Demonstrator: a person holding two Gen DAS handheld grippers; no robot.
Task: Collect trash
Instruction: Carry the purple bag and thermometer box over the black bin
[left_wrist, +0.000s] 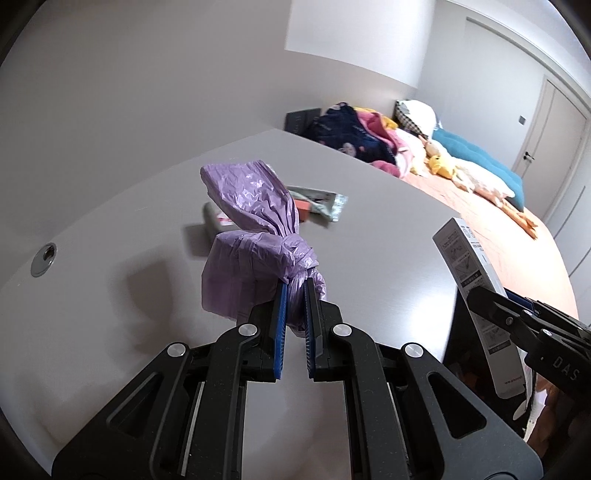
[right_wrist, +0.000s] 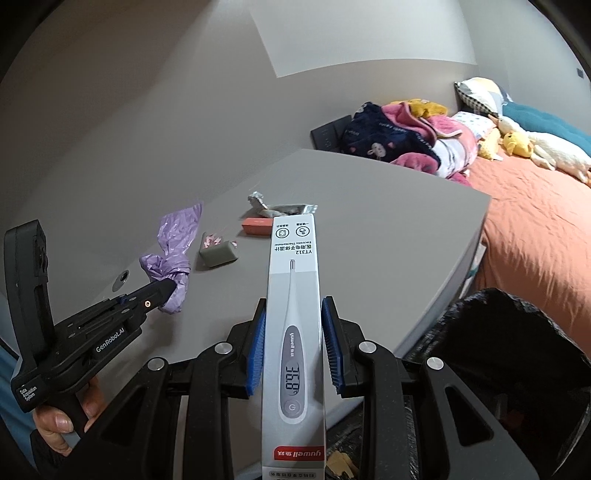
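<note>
We hold a knotted purple plastic bag (left_wrist: 258, 236) clamped in the left gripper (left_wrist: 295, 291) and a white thermometer box (right_wrist: 293, 332) between the right gripper's (right_wrist: 293, 321) nearly closed jaws. Next, probably: box into the black bin bag (right_wrist: 509, 350) beside the grey table (right_wrist: 388, 258), w/ careful aim.

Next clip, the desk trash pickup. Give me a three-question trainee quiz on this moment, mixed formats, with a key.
1. True or false: the left tongs are shut on the knotted purple bag.
2. Multiple choice: what do the right tongs hold?
A. a thermometer box
B. a silver foil wrapper
C. a blue sponge
3. Fill in: the small orange box lies on the grey ____, next to the torn foil packet.

Key:
1. true
2. A
3. desk
</note>
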